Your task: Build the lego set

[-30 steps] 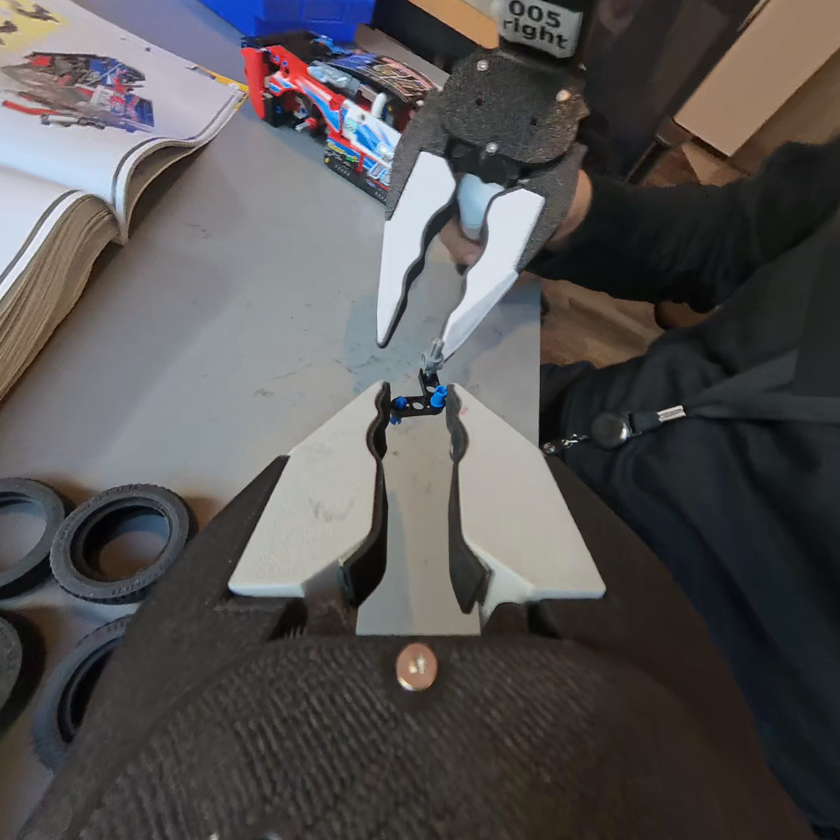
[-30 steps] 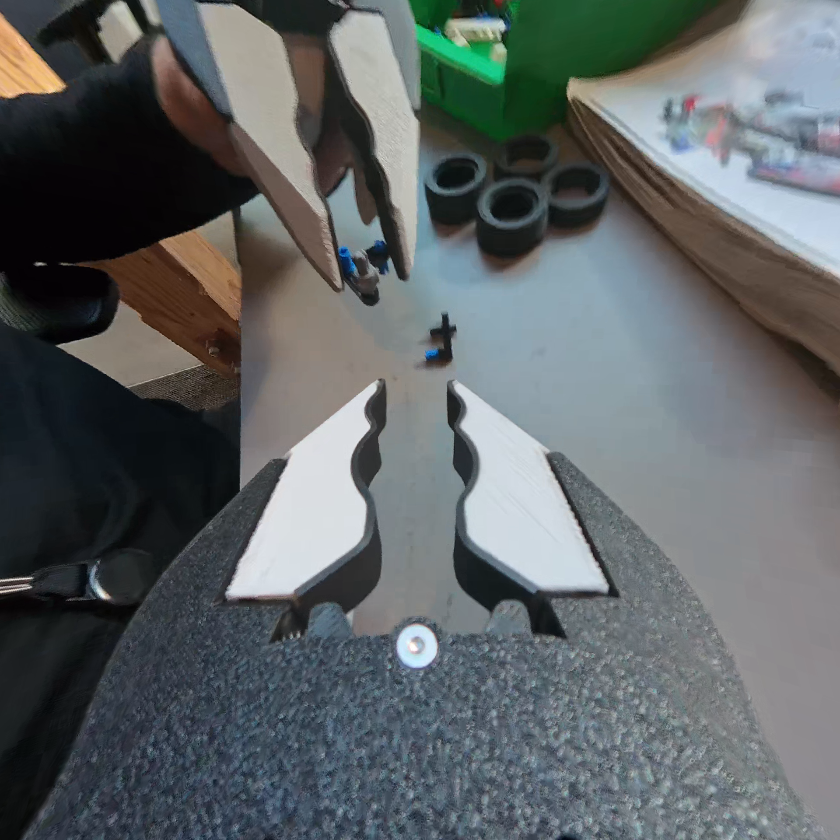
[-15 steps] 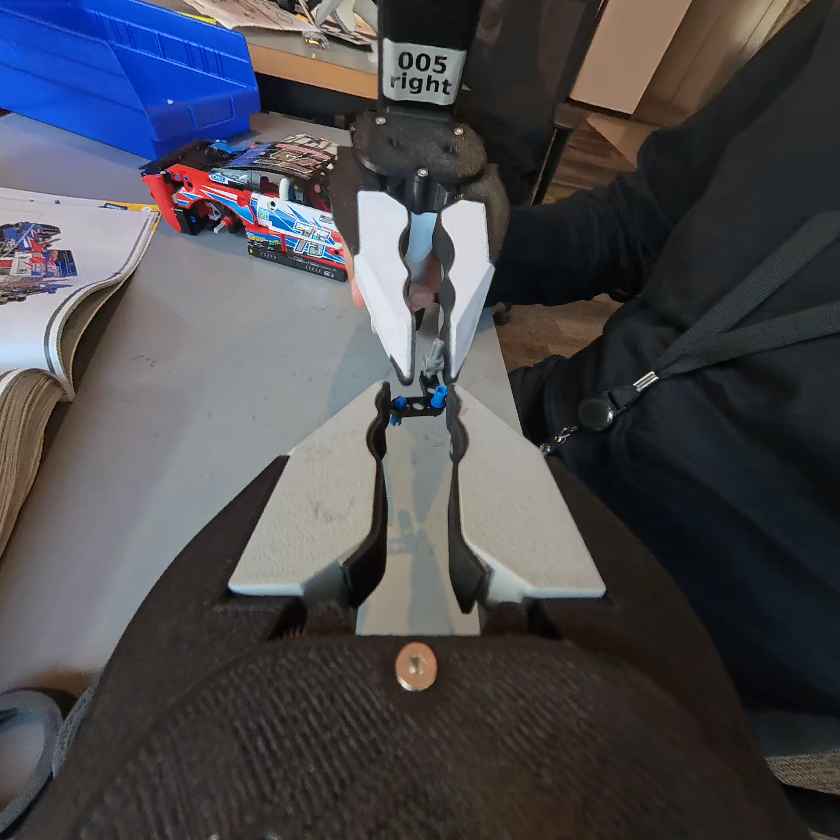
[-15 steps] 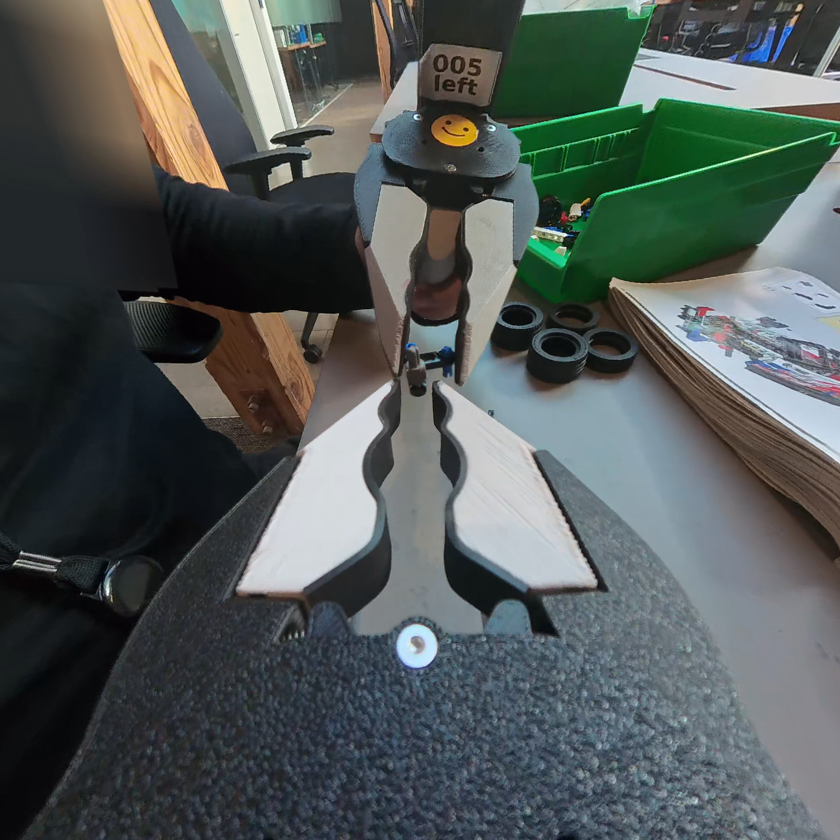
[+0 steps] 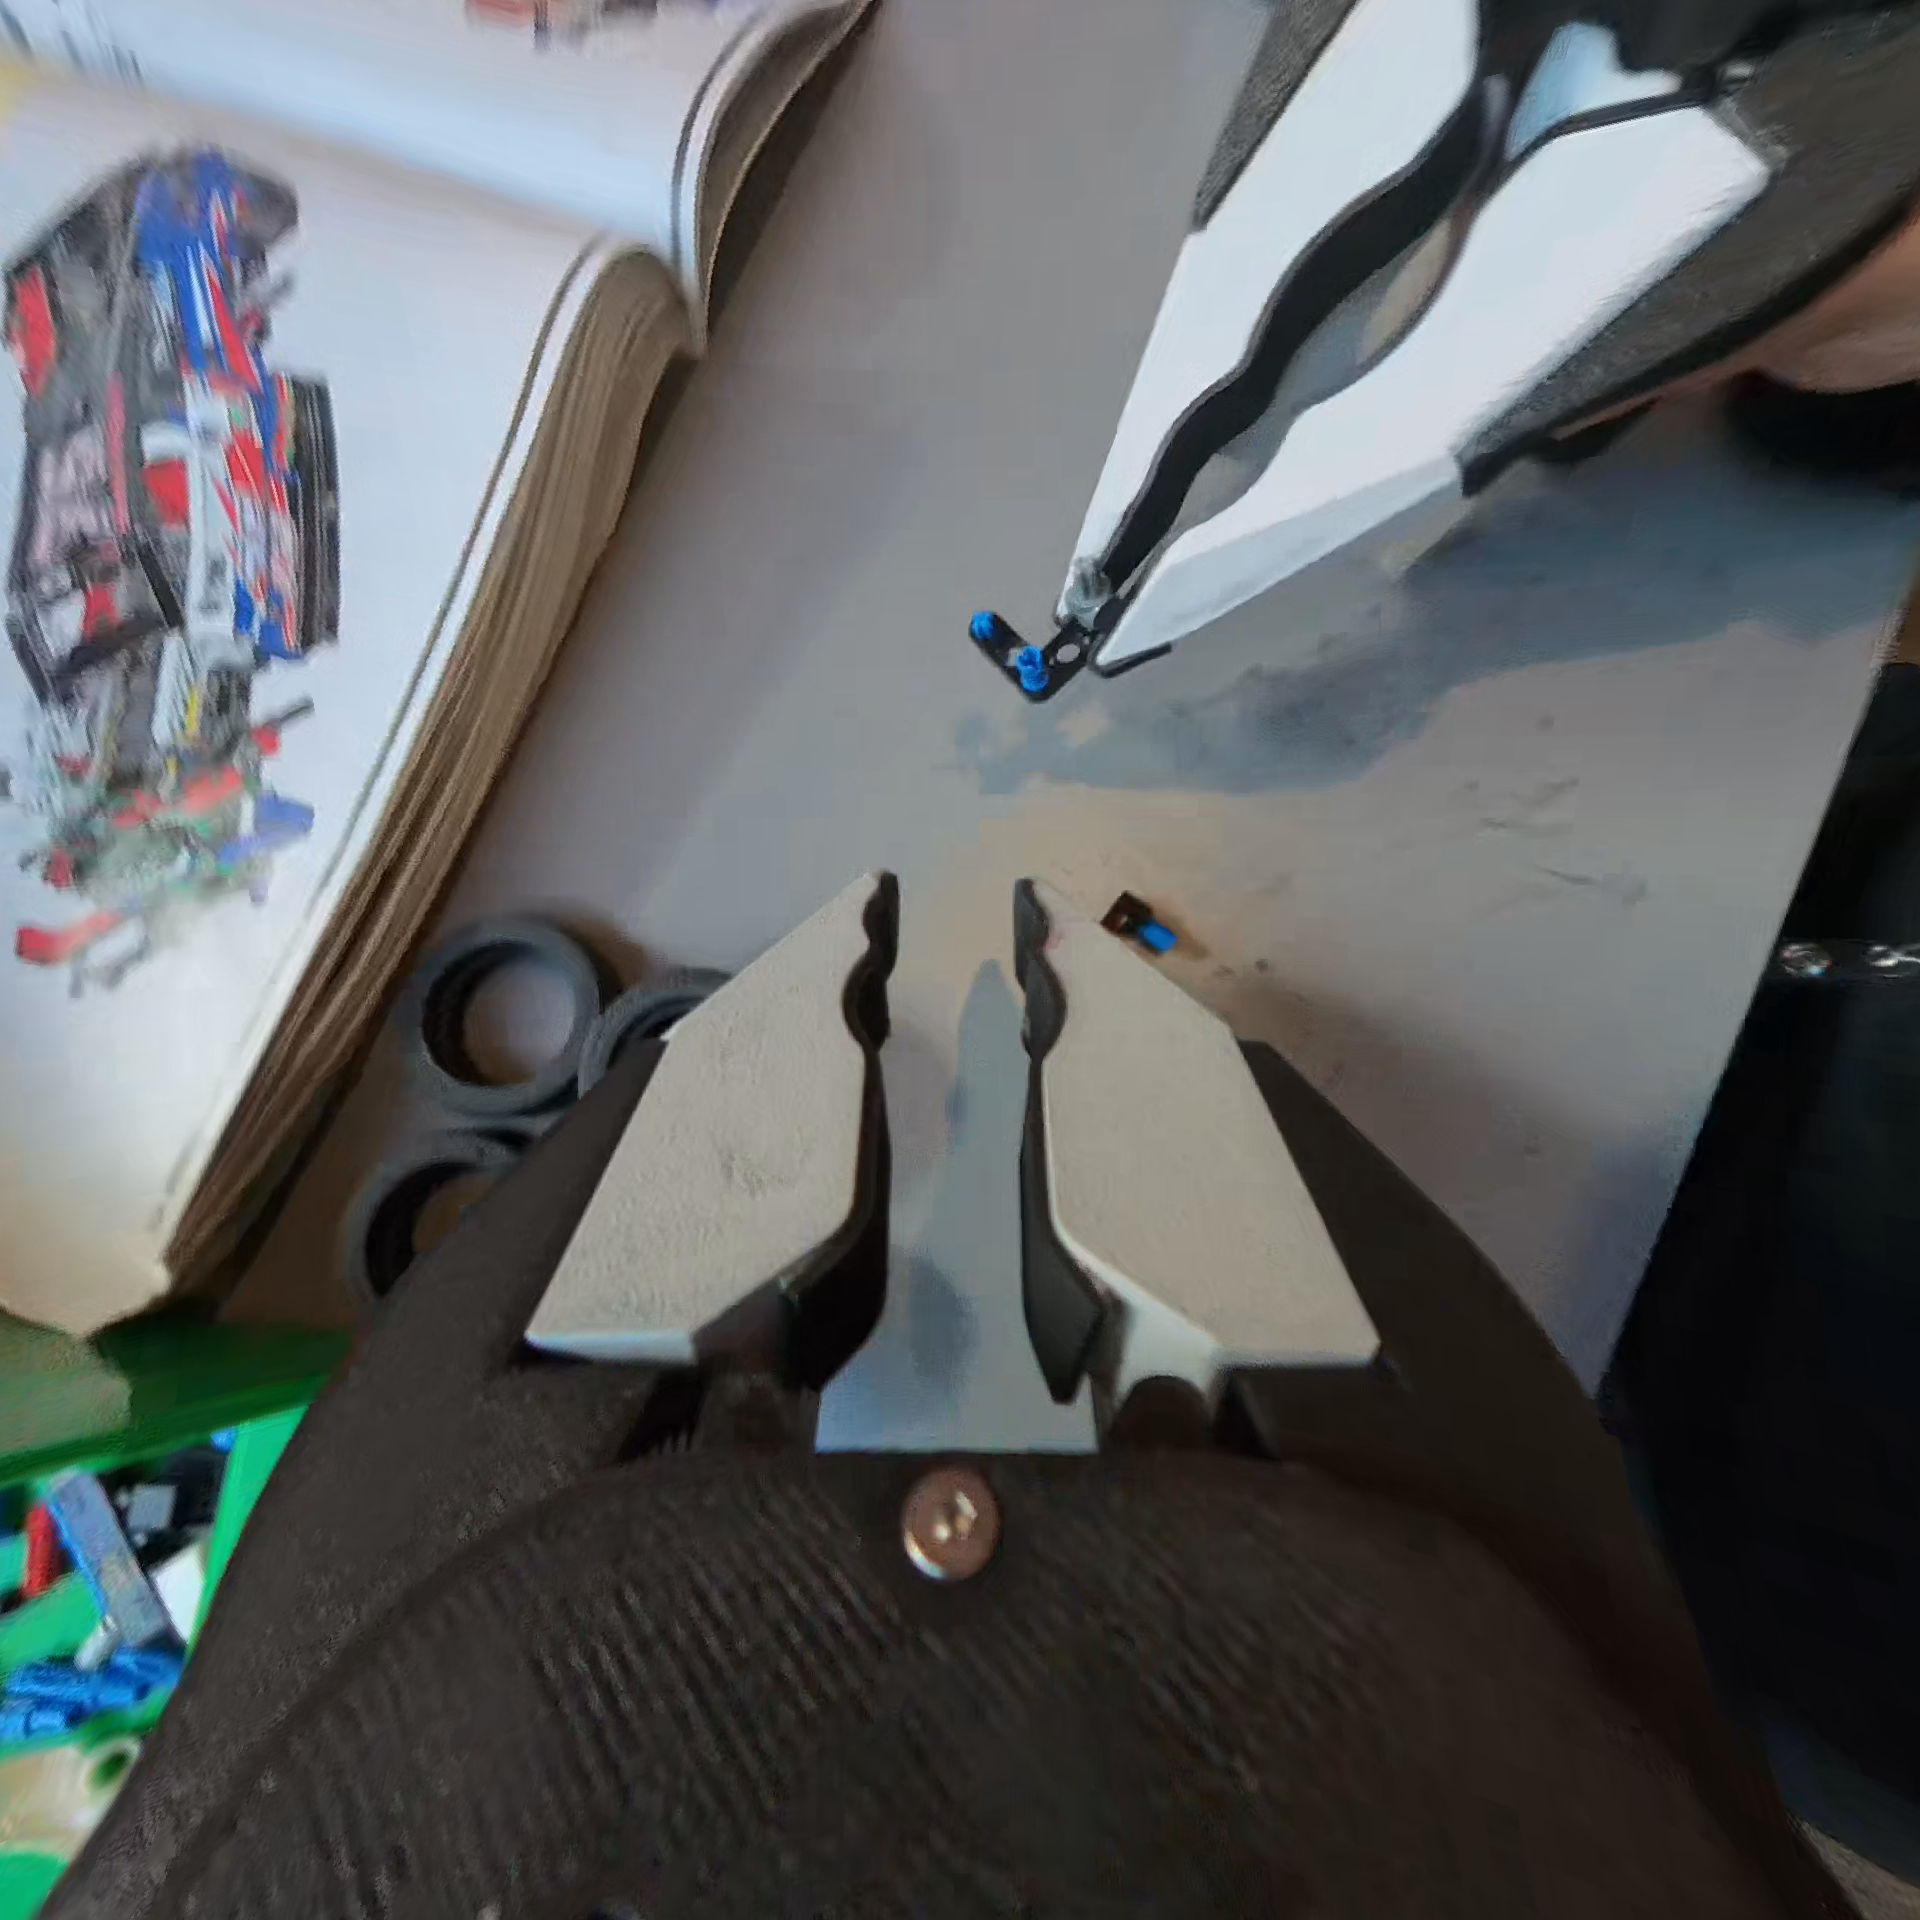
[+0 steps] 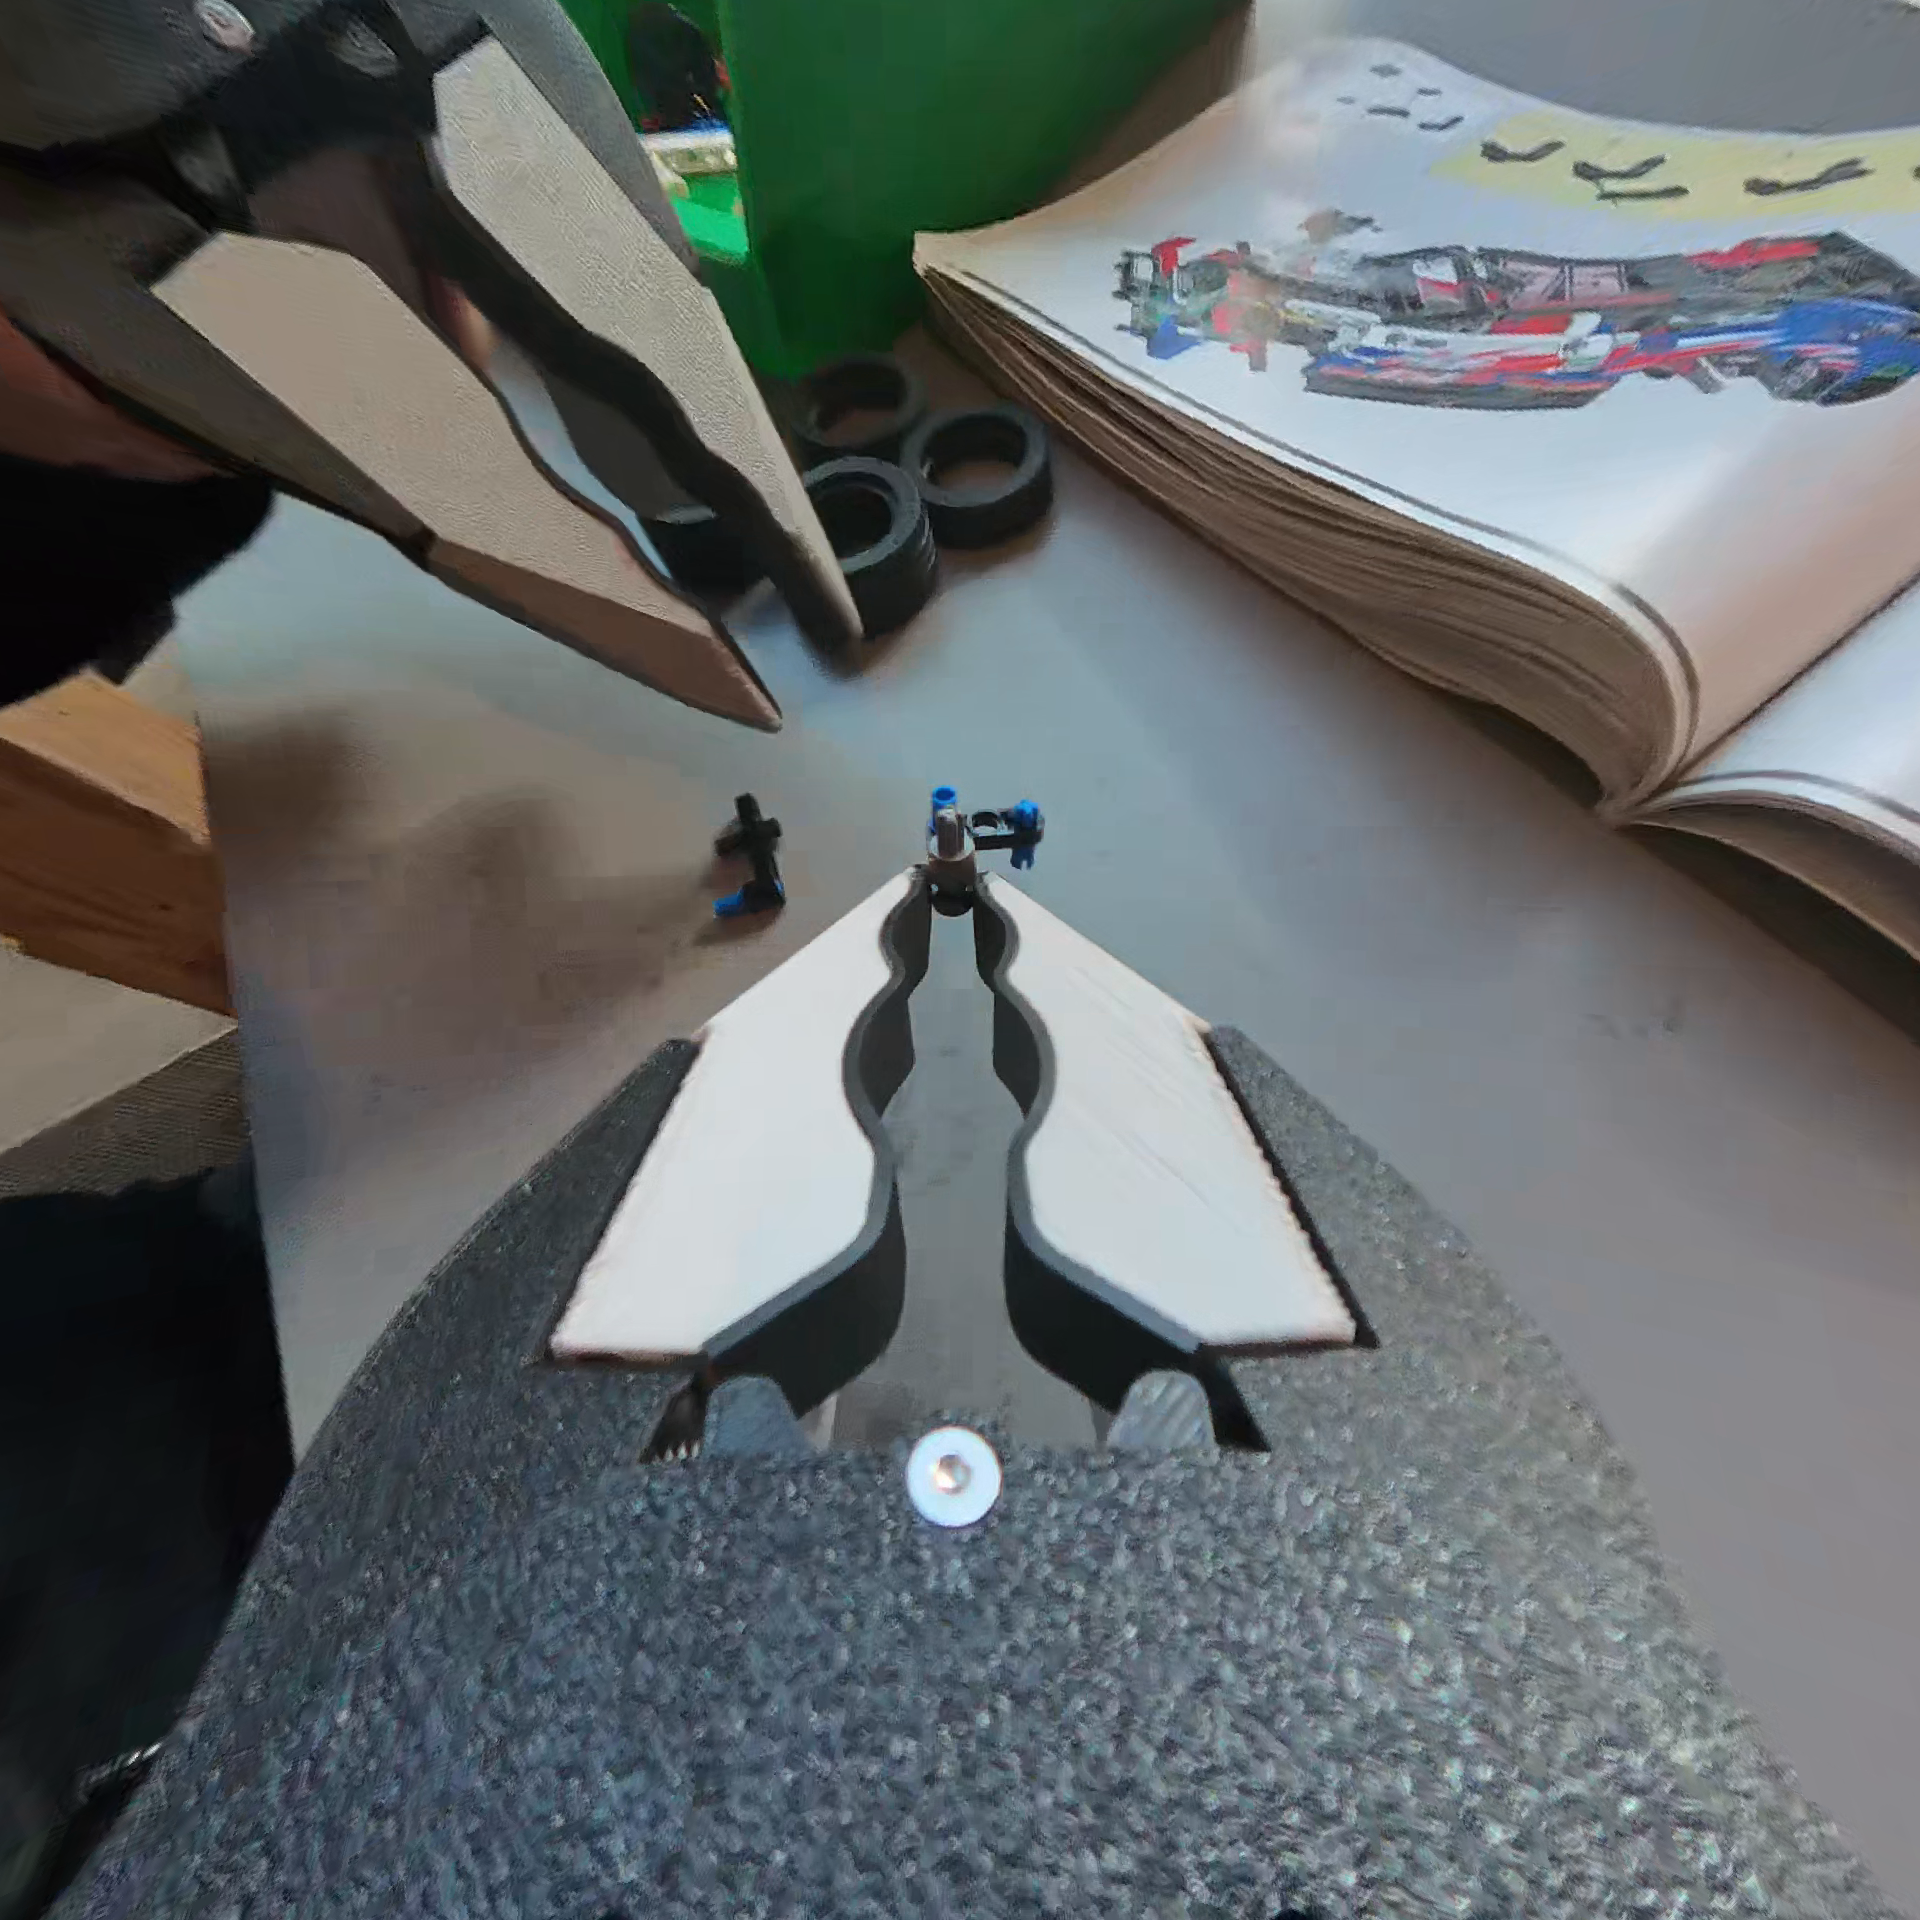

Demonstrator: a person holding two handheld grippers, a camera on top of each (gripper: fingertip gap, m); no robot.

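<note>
My right gripper [image 6: 951,883] is shut on a small lego assembly [image 6: 982,831]: a black L-shaped beam with blue pins and a grey axle piece. It holds it just above the grey table [image 6: 1299,883]. In the left wrist view the right gripper [image 5: 1096,634] comes in from the upper right with the assembly [image 5: 1029,655] at its tips. My left gripper [image 5: 954,899] is open and empty, low over the table. It also shows at the upper left of the right wrist view [image 6: 810,675]. A second small black piece with a blue pin [image 6: 750,857] lies on the table, right of my left fingertips [image 5: 1138,925].
An open instruction book [image 6: 1455,416] lies on the table, at the left in the left wrist view [image 5: 312,520]. Several black tyres [image 6: 977,457] [image 5: 499,1018] sit beside it. A green parts bin [image 6: 935,156] [image 5: 104,1558] stands behind them. A wooden beam [image 6: 104,852] borders the table edge. One gripper's finger ends stand about 6 cm off the other's.
My left gripper has opened and let go of the assembly. My right gripper has closed on it and carries it away. Both grippers have drawn apart and tilted down toward the table.
</note>
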